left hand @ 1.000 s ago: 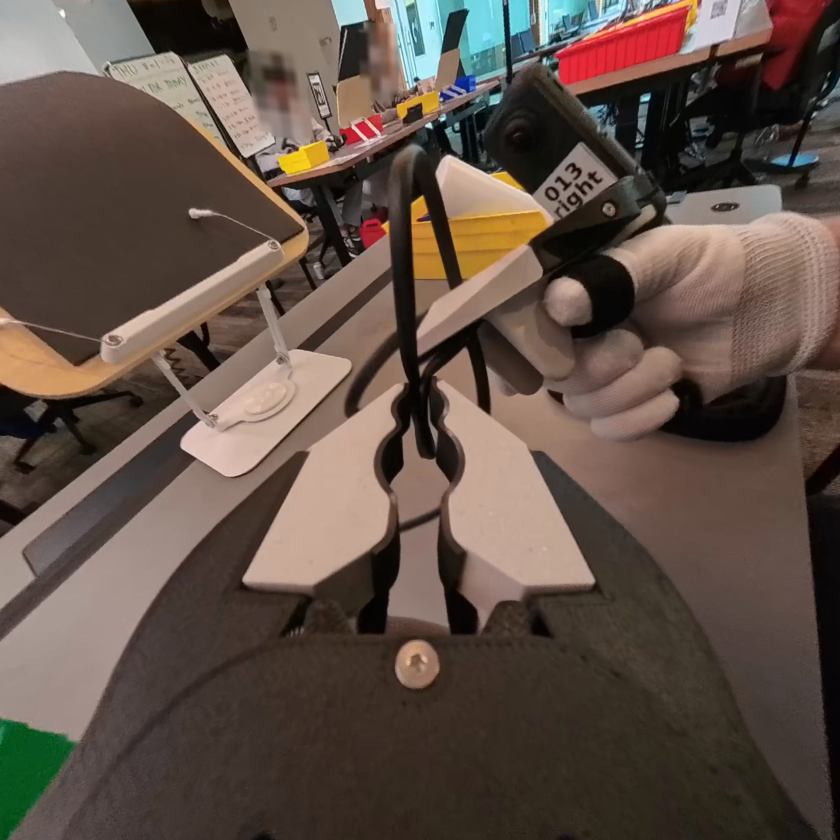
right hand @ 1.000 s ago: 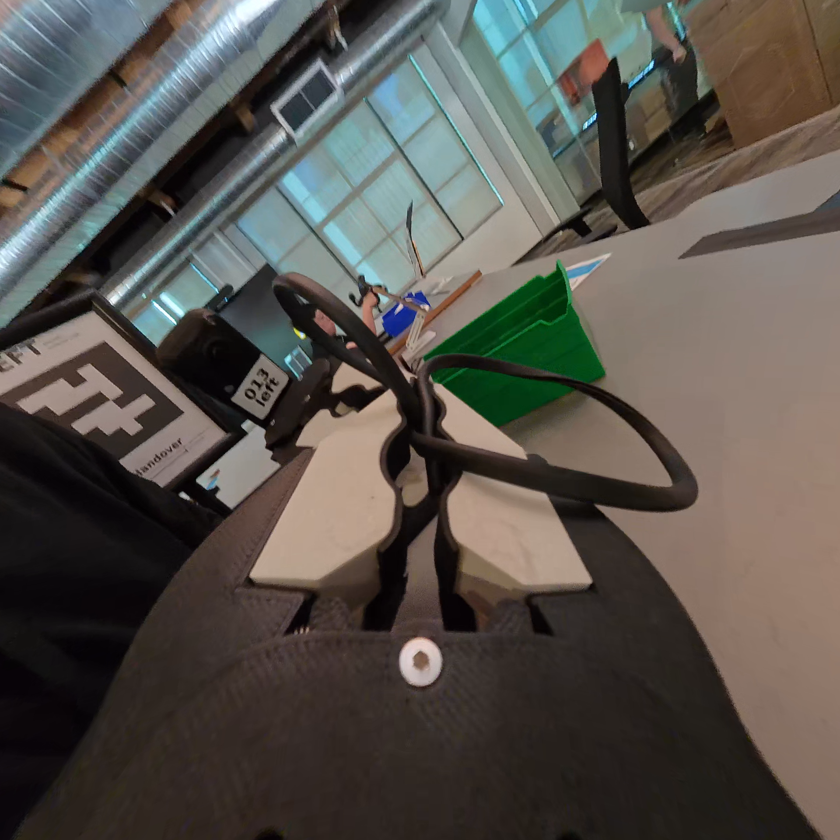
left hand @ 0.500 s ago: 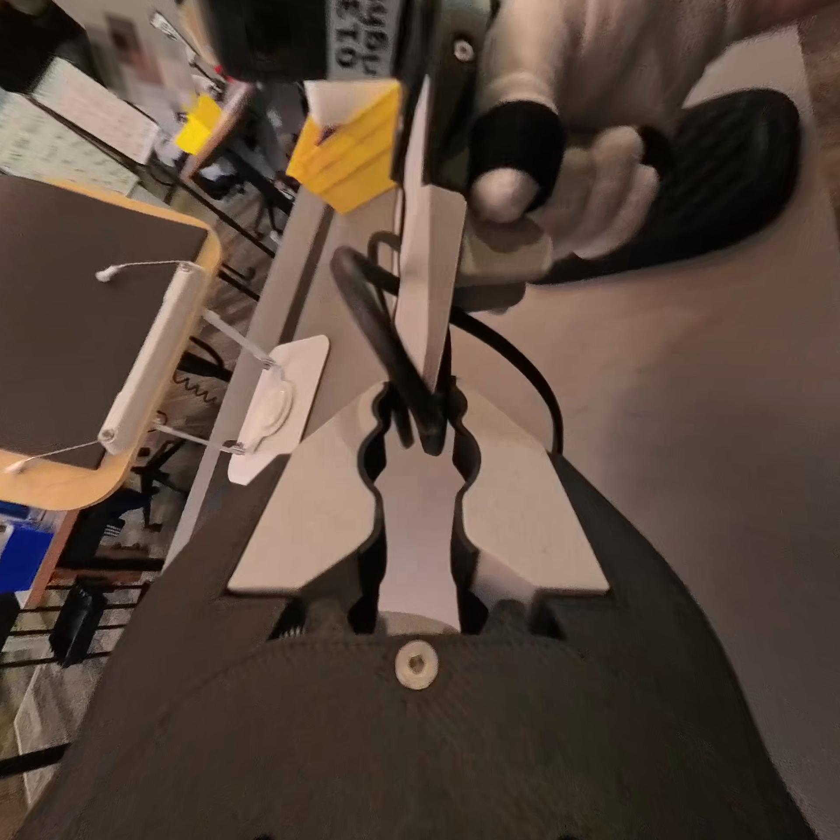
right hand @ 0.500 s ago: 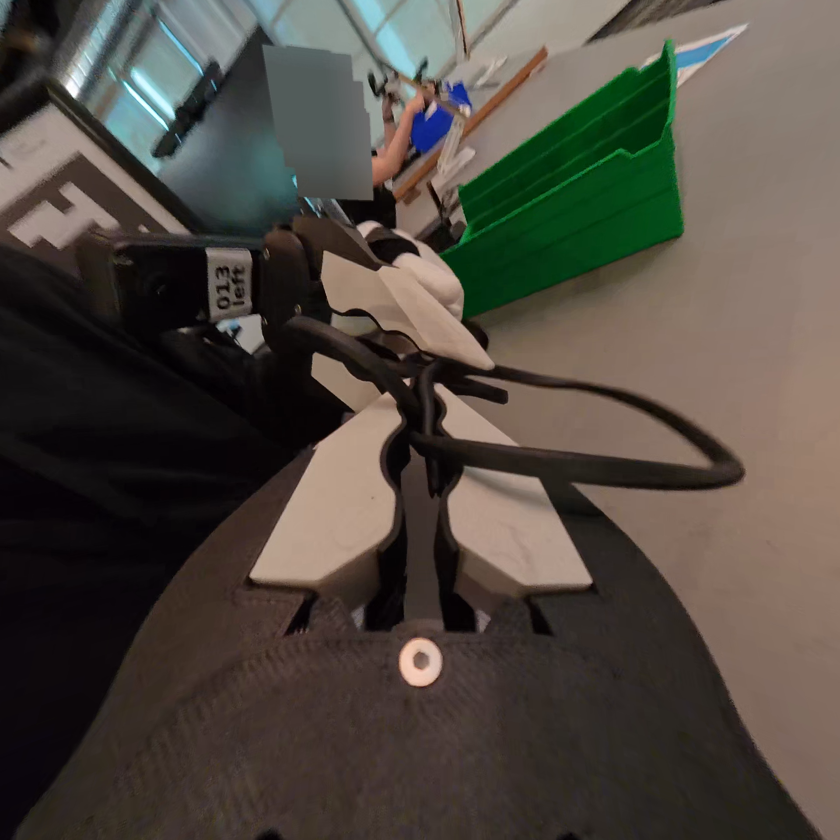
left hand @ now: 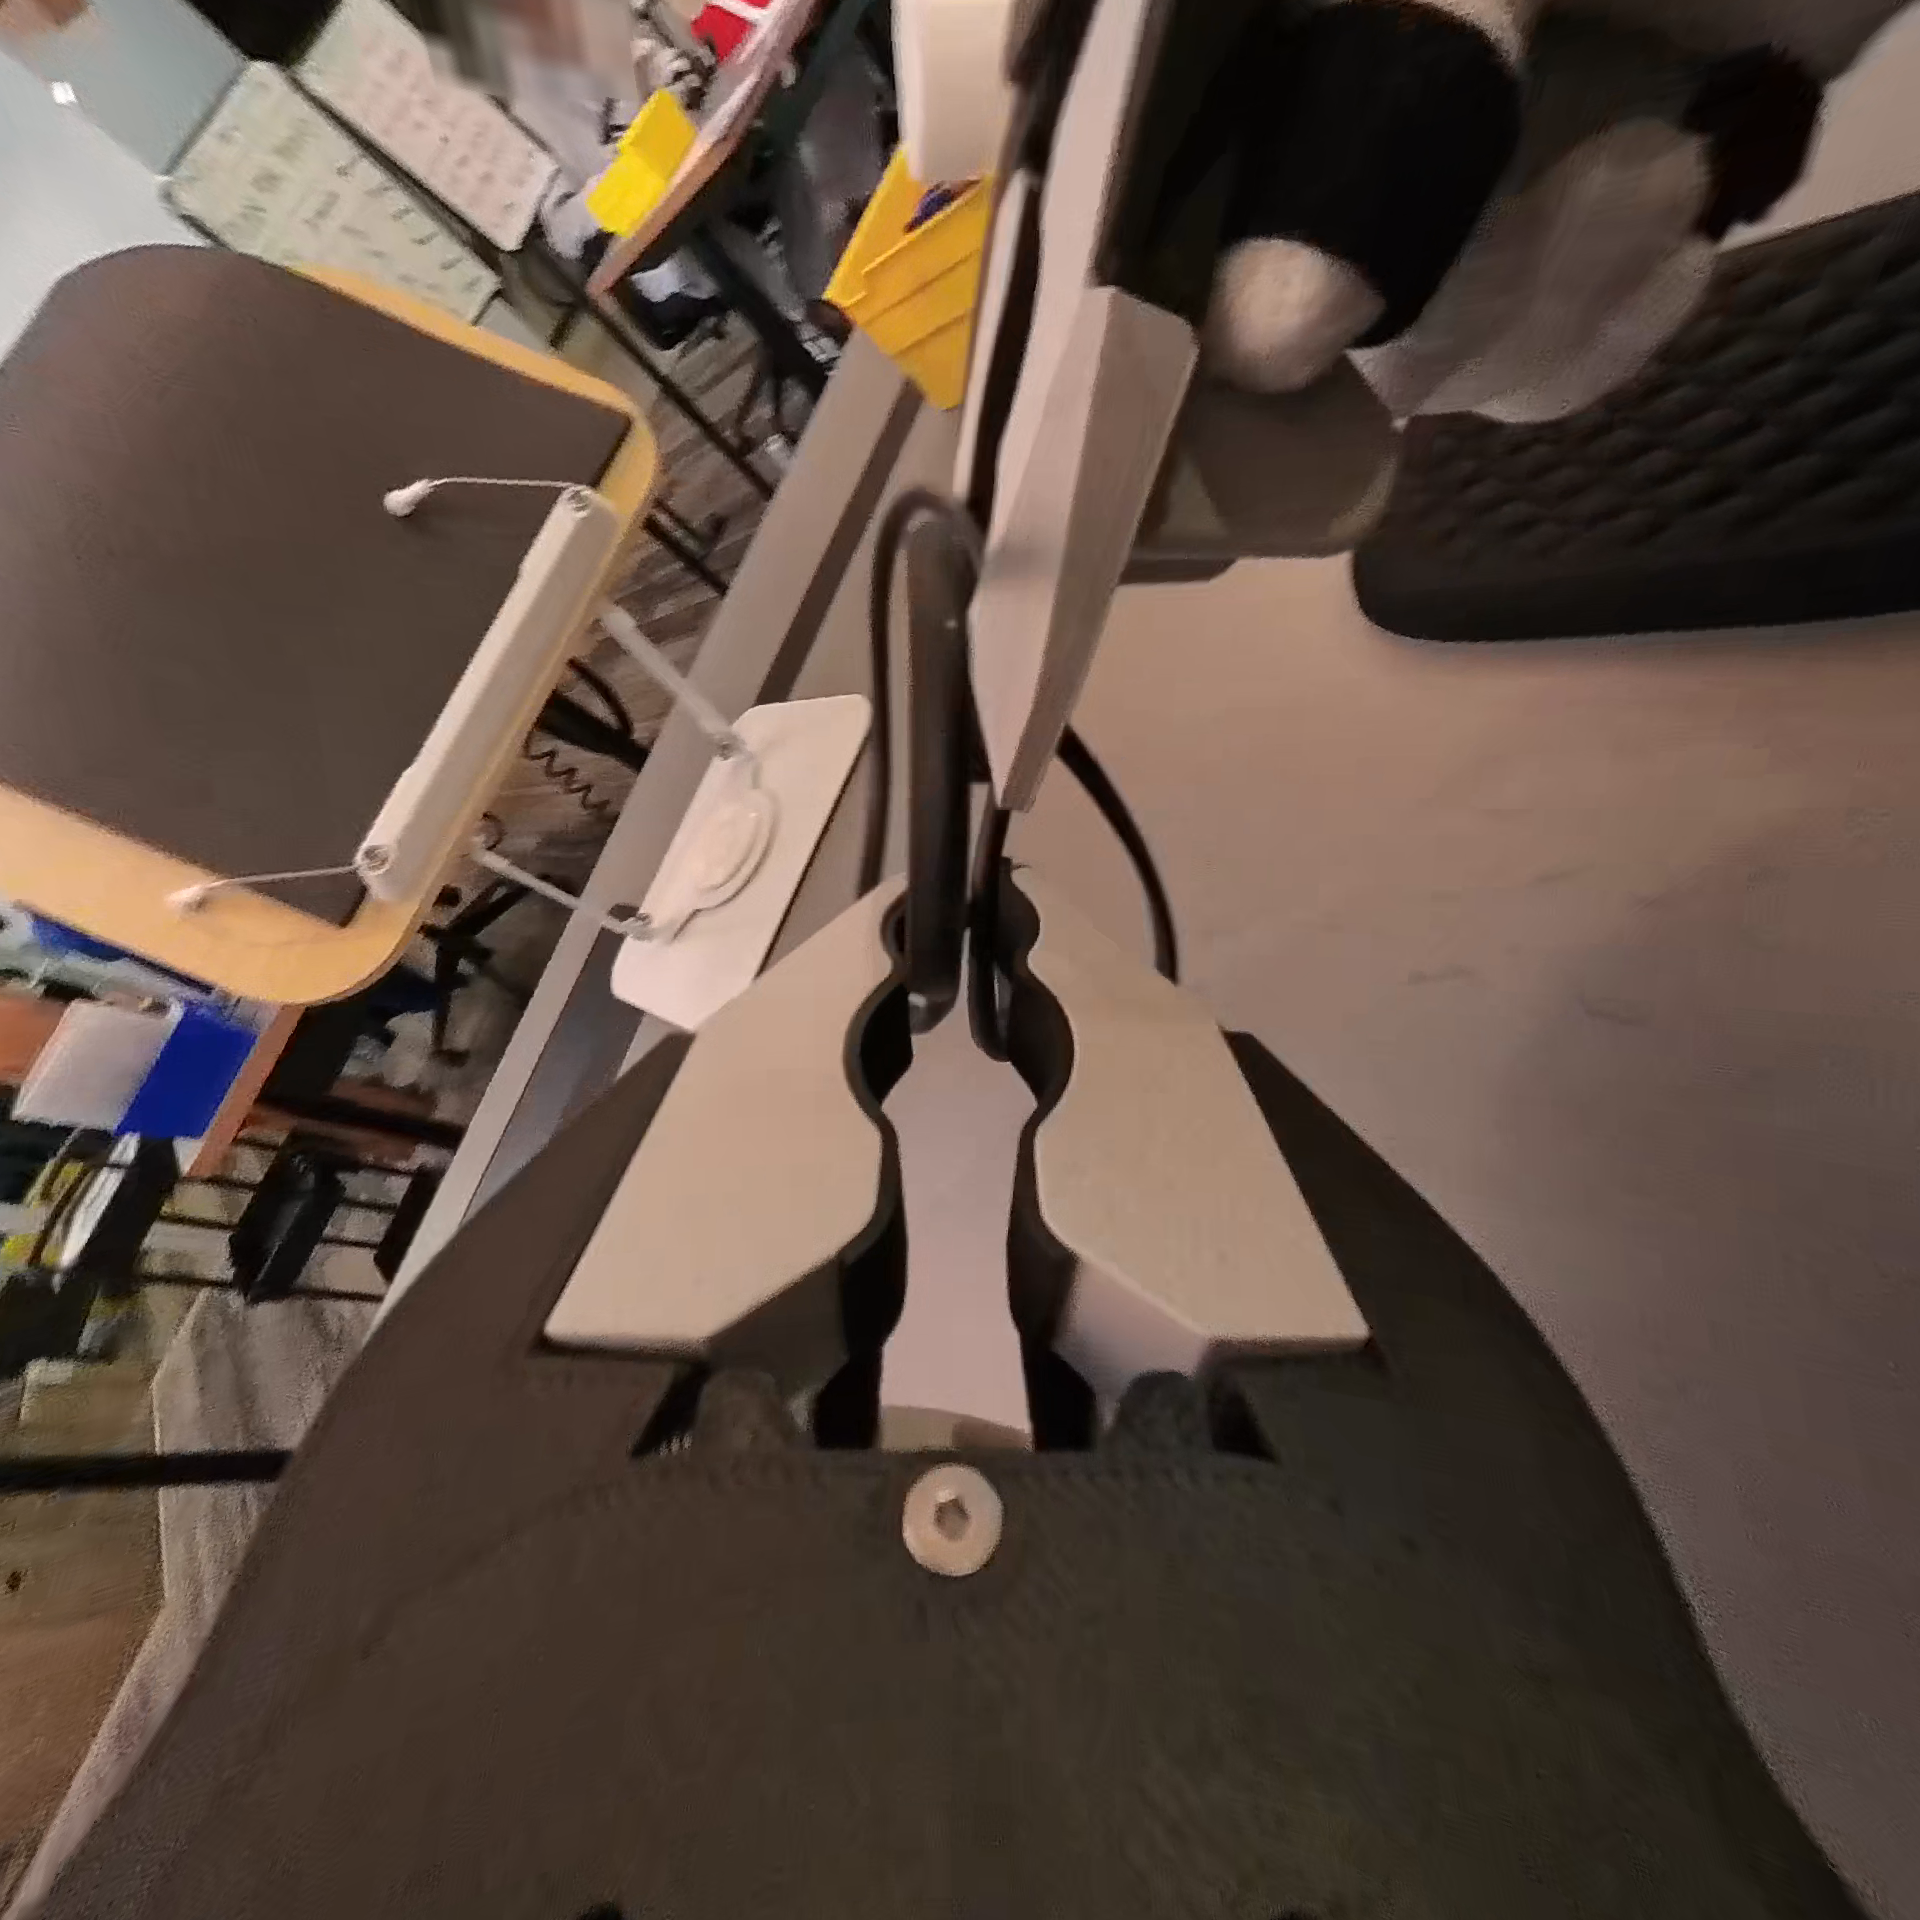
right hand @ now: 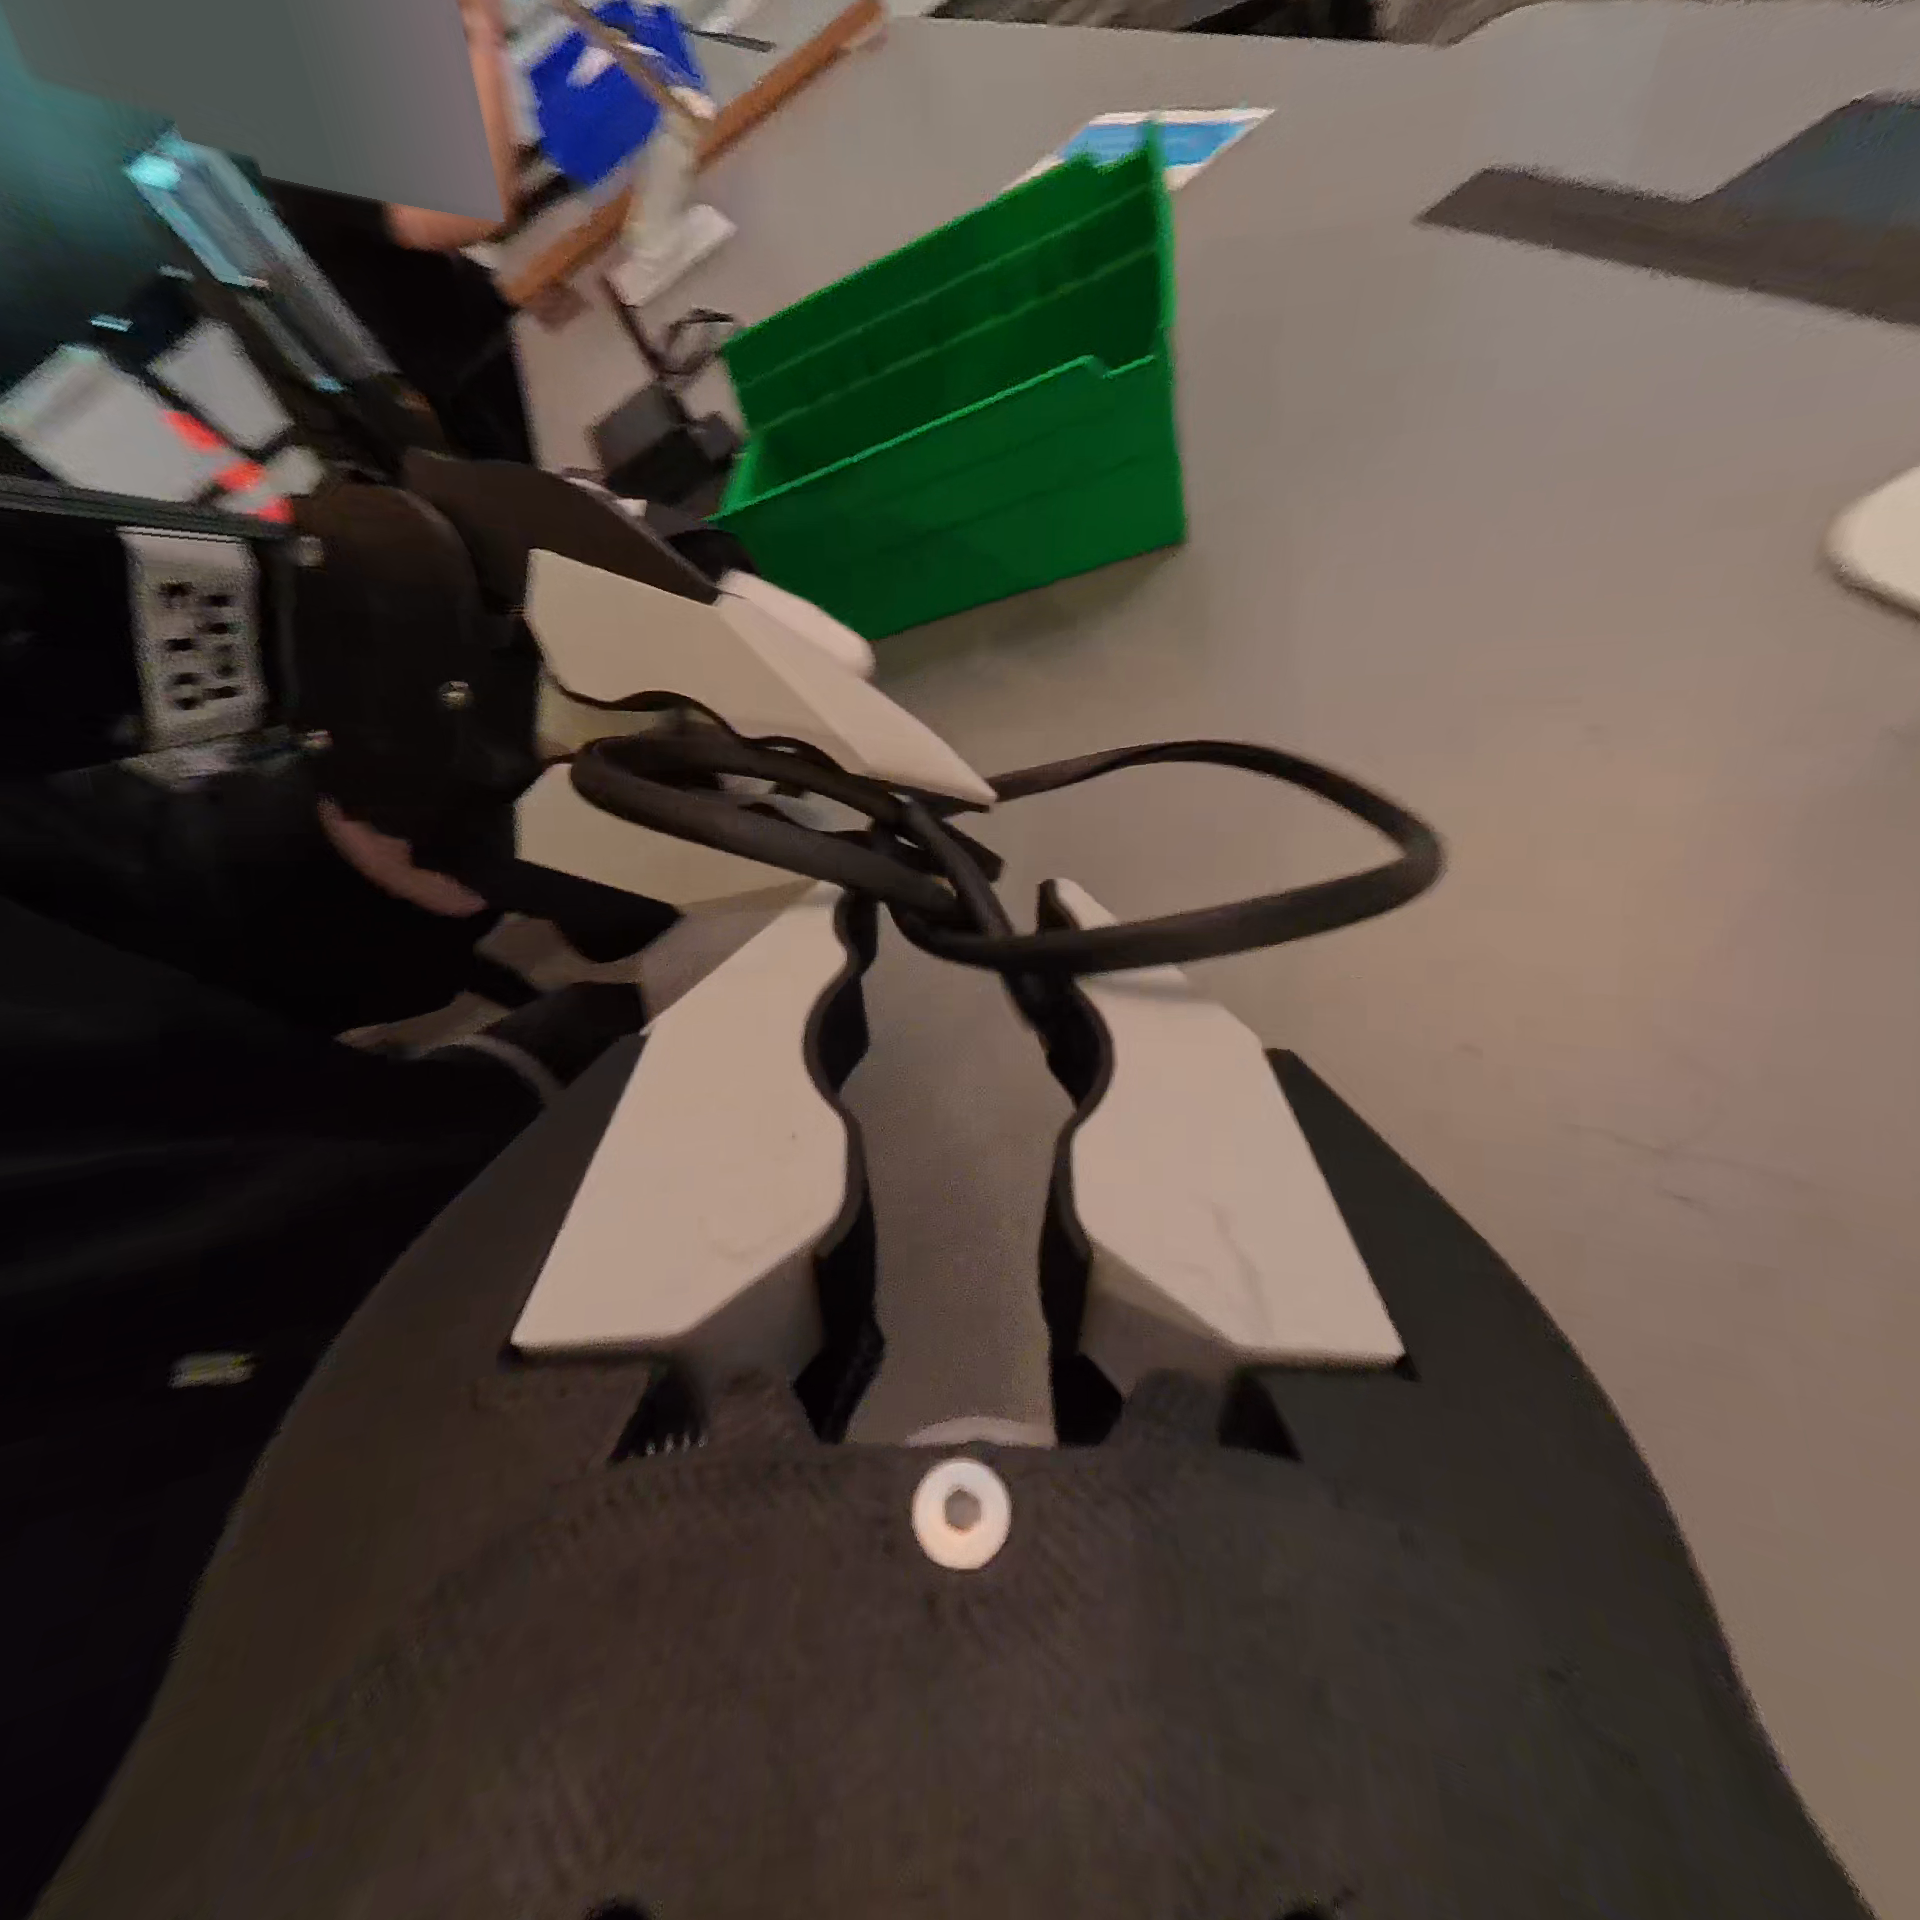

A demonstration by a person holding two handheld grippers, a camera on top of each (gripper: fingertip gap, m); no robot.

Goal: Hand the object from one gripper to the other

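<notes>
A black cable loop (left hand: pixel 932 790) runs between the tips of my left gripper (left hand: pixel 961 914), which is shut on it above the grey table (left hand: pixel 1507 987). The right gripper's white finger (left hand: pixel 1060 540) hangs over the cable from above, held by a gloved hand (left hand: pixel 1299 301). In the right wrist view my right gripper (right hand: pixel 951 914) is open. The cable (right hand: pixel 1299 904) lies loosely between its tips, near the right finger. The left gripper's upper finger (right hand: pixel 748 665) reaches in from the left and clamps the same cable.
A green bin (right hand: pixel 987 457) stands on the table beyond the grippers. A white stand base (left hand: pixel 748 842) holds a dark board (left hand: pixel 260 571) at the table's left edge. A yellow bin (left hand: pixel 914 291) and a black pad (left hand: pixel 1662 468) lie farther off. Left and right tips are no more than a few centimetres apart.
My right gripper has opened and let go of the cable. The left gripper keeps its grip. Both grippers have tilted and moved lower towards the table.
</notes>
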